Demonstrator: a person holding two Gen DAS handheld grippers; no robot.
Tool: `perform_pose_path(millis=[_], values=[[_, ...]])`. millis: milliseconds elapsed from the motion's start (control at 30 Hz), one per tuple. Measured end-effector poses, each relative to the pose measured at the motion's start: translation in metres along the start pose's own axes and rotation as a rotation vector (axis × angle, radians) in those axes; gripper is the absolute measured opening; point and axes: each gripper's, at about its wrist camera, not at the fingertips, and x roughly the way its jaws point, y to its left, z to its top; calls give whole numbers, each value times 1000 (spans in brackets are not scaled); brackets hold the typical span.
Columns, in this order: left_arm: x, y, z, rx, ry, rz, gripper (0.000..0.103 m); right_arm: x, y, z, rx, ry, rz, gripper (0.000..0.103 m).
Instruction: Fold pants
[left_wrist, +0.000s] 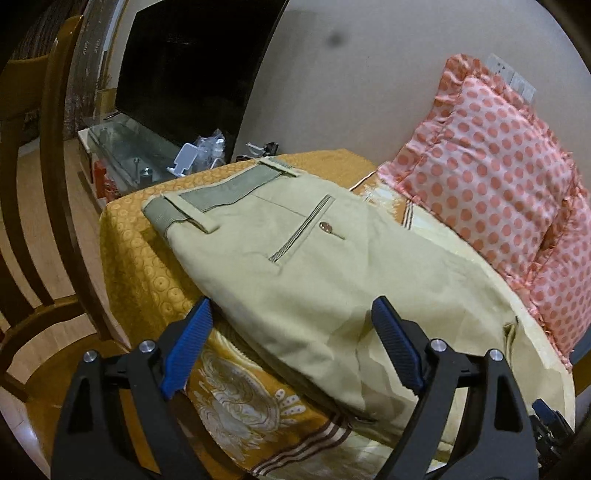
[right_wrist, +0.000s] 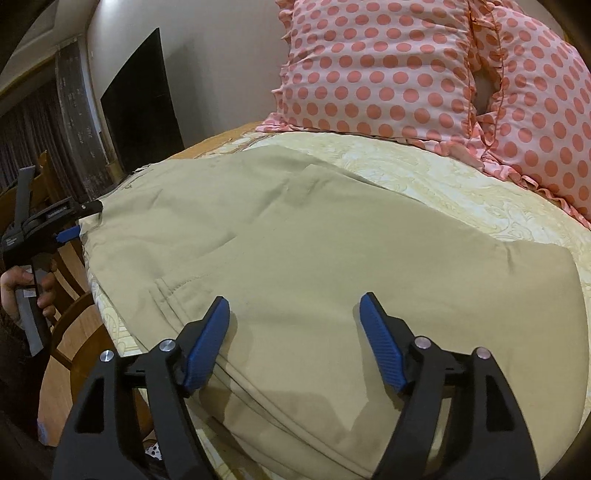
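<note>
Beige pants (left_wrist: 295, 266) lie flat on the bed, waistband at the far end with a buttoned back pocket (left_wrist: 303, 230) showing. My left gripper (left_wrist: 291, 317) is open, its blue pads just above the pants' near left edge. In the right wrist view the pants (right_wrist: 295, 240) spread wide across the bed, folded lengthwise with a seam near the front. My right gripper (right_wrist: 295, 310) is open and empty, hovering over the fabric. The left gripper (right_wrist: 74, 221) also shows at the pants' far left edge, held by a hand.
A pink polka-dot pillow (left_wrist: 498, 177) (right_wrist: 424, 74) lies along the wall side. The bed has an orange patterned cover (left_wrist: 140, 258) and a cream sheet (right_wrist: 461, 192). A dark TV (left_wrist: 192, 66), a glass stand (left_wrist: 125, 147) and wooden chairs (left_wrist: 48, 184) stand off the bed's left.
</note>
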Motion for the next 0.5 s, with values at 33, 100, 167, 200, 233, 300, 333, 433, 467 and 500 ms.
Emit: perform_pose_path(millis=[33,100,167,200,233,300,333,433,467,500], values=[[0,-2,0,1,3,8,86,0,-1,0,3,-2,4,75],[-1,-7,-2,-8,14,-10,85,0,-2,0,9,-4,11,76],[-1,-10,-2,-42,27,-51,72,-1,-2,0,11,-5,16,77],[1,-10,-2,-58,34,-59,64,-1,-1,0,11,-5,18,77],[1,-8,0,-77,35,-58,57,-1,-1,0,10,-5,20,78],[4,5,6,-155,52,-92,52,-1,-1,0,12,-9,25,78],[5,12,9,-204,56,-111,52,-2,-1,-1,15,-12,30,78],[10,34,14,-359,41,-153,46,-6,-4,-3,30,-24,50,78],[12,36,15,-377,40,-148,41,-8,-5,-4,36,-27,57,78],[15,36,16,-382,47,-124,22,-11,-6,-4,43,-31,69,78]])
